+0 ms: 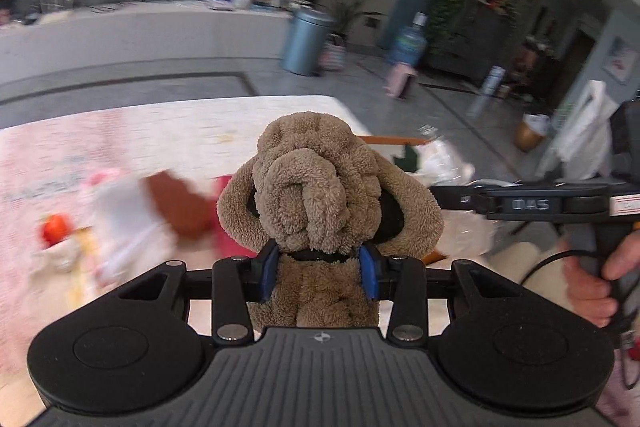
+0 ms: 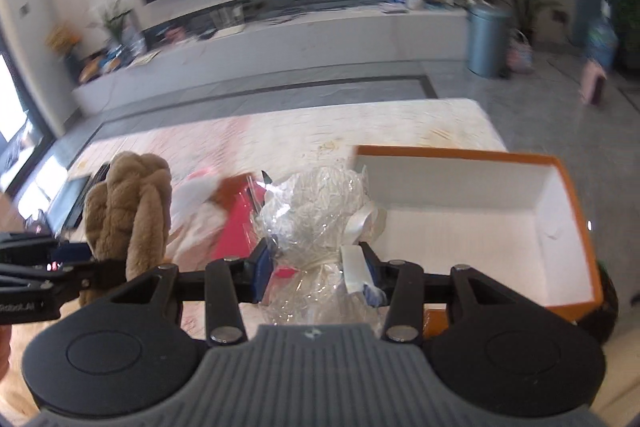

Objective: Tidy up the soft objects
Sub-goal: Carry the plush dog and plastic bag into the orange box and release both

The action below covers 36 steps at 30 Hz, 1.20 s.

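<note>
Left hand-held gripper (image 1: 323, 269) half open, blue pads pinching the neck of a shaggy brown plush dog (image 1: 320, 187), lifted above the pale marble-patterned desk (image 1: 180, 131). Right hand-held gripper (image 2: 318, 273) likewise half open, clamped on a crinkly clear-cellophane bundle tied with white ribbon (image 2: 320, 211), just beside the open orange-edged white box (image 2: 480, 211).
</note>
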{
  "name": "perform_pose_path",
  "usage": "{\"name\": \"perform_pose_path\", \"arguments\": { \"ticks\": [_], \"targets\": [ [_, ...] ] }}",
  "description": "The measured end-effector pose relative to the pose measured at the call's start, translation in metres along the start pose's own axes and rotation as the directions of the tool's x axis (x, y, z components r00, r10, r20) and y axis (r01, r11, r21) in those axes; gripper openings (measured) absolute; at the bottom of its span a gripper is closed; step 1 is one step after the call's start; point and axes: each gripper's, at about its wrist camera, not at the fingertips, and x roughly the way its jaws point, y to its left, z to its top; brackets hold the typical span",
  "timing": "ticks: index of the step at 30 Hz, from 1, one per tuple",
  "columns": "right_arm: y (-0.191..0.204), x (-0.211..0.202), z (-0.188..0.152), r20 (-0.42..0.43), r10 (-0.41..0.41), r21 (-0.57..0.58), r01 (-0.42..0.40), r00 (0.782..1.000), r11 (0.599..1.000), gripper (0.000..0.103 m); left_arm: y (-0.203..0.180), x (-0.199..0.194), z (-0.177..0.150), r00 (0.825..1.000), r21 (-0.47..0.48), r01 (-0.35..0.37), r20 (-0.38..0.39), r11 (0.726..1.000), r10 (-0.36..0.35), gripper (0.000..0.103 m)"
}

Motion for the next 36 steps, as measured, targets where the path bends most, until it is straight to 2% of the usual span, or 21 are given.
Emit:
{"name": "perform_pose_path", "arguments": {
  "ticks": [4,8,12,15,19,23,28,32,34,36],
  "targets": [
    [-0.042,0.007,0.018,-0.016,0.005,0.126,-0.003,1.000,0.992,0.044,-0.022,0.047,0.035,0.995,0.012,0.082,-0.061,0.997,-0.081,0.047],
    [-0.073,0.027,0.032,-0.047,-0.012,0.183,0.021,0.999,0.983,0.044,-0.038,0.102,0.057,0.984,-0.016,0.095,-0.150,0.995,-0.096,0.047],
    [-0.099,0.064,0.036,-0.118,-0.045,0.191,0.067,0.992,0.979,0.044,-0.043,0.159,0.065,0.966,-0.076,0.056,-0.247,0.996,-0.074,0.047],
    [-0.131,0.096,0.033,-0.206,-0.078,0.213,0.122,0.975,0.969,0.044,-0.047,0.190,0.070,0.956,-0.079,0.014,-0.291,0.997,-0.036,0.047],
    [-0.161,0.125,0.025,-0.286,-0.028,0.298,0.117,0.958,0.947,0.044,-0.066,0.209,0.070,0.939,0.001,-0.059,-0.338,0.998,0.056,0.047],
    [-0.173,0.152,0.021,-0.352,-0.025,0.296,0.137,0.936,0.945,0.044,-0.069,0.233,0.063,0.910,0.036,-0.088,-0.403,0.995,0.095,0.047],
    [-0.184,0.171,0.015,-0.411,-0.030,0.267,0.151,0.911,0.952,0.046,-0.077,0.252,0.052,0.890,0.090,-0.121,-0.432,0.989,0.149,0.048],
    [-0.181,0.177,0.010,-0.434,-0.080,0.192,0.179,0.897,0.965,0.051,-0.086,0.253,0.048,0.887,0.142,-0.134,-0.423,0.981,0.182,0.051],
    [-0.182,0.179,0.009,-0.445,-0.086,0.178,0.182,0.892,0.967,0.053,-0.090,0.256,0.046,0.886,0.170,-0.145,-0.416,0.975,0.204,0.057],
    [-0.184,0.181,0.009,-0.448,-0.083,0.176,0.179,0.890,0.968,0.055,-0.090,0.258,0.048,0.887,0.178,-0.142,-0.414,0.974,0.205,0.057]
  ]
}}
